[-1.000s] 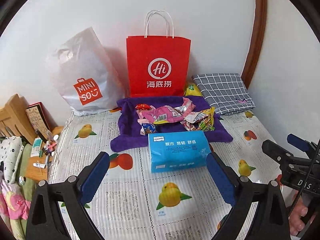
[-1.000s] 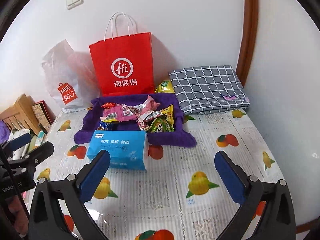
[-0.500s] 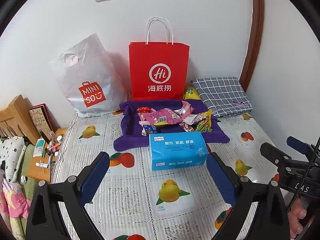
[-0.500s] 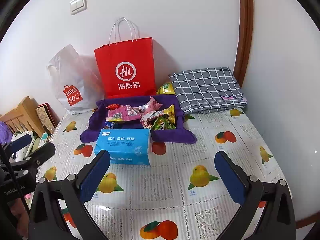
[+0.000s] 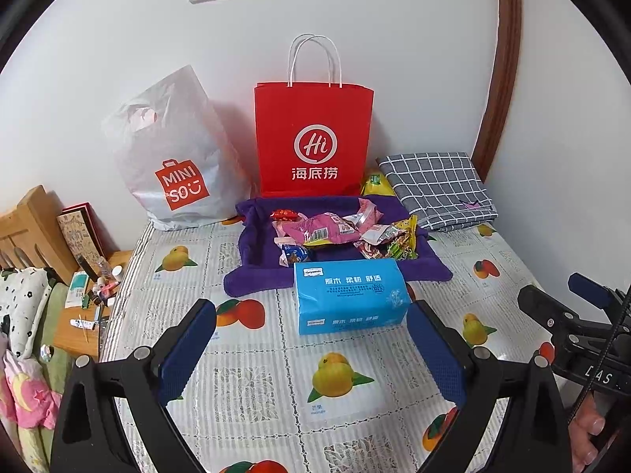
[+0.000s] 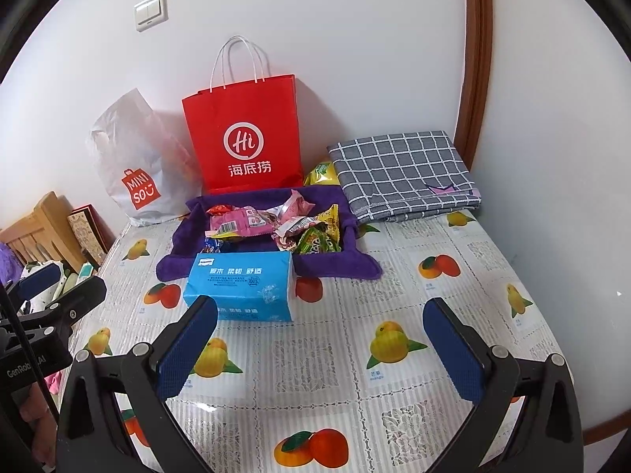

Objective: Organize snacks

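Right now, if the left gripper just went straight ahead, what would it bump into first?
Most likely the blue tissue pack. It lies on the tablecloth just beyond the open left gripper, between its fingers' line, in front of the purple tray. Depth is hard to judge.

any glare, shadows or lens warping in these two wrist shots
Left wrist view: red paper bag casts a soft shadow on the wall; fisheye bends the wooden trim. Right wrist view: faint sheen on the fruit-print tablecloth; dark corners; all sharp.
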